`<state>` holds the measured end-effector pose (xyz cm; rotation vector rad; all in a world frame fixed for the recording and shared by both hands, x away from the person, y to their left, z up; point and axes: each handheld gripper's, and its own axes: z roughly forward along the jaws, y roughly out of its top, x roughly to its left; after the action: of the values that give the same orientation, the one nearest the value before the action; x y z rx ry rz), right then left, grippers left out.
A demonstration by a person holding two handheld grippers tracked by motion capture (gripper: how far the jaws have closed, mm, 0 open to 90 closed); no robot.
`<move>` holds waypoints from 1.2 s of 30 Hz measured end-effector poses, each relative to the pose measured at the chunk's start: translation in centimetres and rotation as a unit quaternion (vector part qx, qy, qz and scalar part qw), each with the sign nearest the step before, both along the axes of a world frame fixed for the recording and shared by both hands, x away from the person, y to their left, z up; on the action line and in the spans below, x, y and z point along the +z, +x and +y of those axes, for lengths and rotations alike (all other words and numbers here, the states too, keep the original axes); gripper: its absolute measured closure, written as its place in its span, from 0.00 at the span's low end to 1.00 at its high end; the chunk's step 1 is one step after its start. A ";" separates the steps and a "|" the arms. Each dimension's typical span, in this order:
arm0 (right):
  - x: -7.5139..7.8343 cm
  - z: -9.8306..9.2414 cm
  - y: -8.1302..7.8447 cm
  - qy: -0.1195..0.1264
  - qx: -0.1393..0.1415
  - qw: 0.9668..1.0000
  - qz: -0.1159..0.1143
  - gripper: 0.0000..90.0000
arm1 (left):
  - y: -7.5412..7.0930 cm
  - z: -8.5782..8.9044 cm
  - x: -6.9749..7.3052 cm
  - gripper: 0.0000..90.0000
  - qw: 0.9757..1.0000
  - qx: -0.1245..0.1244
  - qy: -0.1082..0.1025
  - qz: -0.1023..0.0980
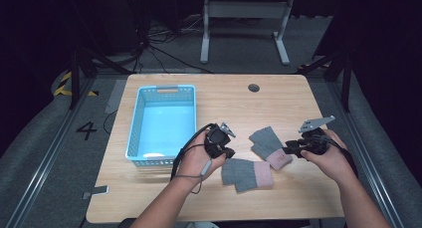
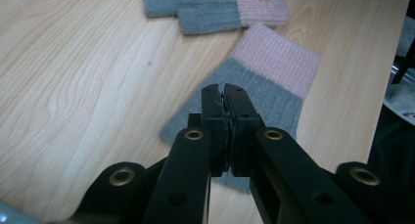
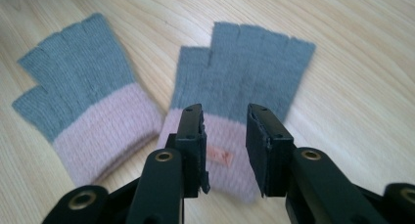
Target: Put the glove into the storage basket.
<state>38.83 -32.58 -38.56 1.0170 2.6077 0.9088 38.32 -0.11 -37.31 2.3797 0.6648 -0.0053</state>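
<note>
Two fingerless gloves, grey with pink cuffs, lie side by side on the wooden table (image 1: 278, 103). My left gripper (image 1: 229, 152) (image 2: 224, 94) is shut, its tips over the grey part of the nearer glove (image 1: 247, 174) (image 2: 266, 82); no fabric shows between the pads. My right gripper (image 1: 287, 149) (image 3: 225, 121) is open, its jaws either side of the pink cuff of the farther glove (image 1: 267, 144) (image 3: 244, 77), above a small label. The pads do not press on it. The farther glove (image 2: 210, 4) also lies at the top of the left gripper view, the nearer glove (image 3: 78, 101) at the left of the right gripper view.
A light blue plastic basket (image 1: 164, 161) stands at the table's left, close to my left hand. A round cable hole (image 1: 254, 87) sits near the far edge. Bare wood lies beyond the gloves and at the far right.
</note>
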 end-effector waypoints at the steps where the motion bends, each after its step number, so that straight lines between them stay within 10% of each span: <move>1: -0.1 -0.3 -0.3 0.001 -0.003 1.000 -0.001 0.76 | 0.2 -0.3 -0.2 0.98 1.000 -0.003 0.000 0.000; 17: -2.7 -2.6 -0.9 -0.043 -0.019 0.997 0.055 0.72 | 2.7 -3.8 -2.4 0.83 1.000 -0.008 0.011 0.011; 36: -4.1 -2.6 -0.2 -0.072 -0.009 0.995 0.070 0.70 | 6.1 -8.0 -5.1 0.78 0.999 -0.011 0.046 0.027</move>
<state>38.58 -35.18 -42.71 1.1007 2.7258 0.6555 44.39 -8.07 -42.45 2.4830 0.6768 -0.0492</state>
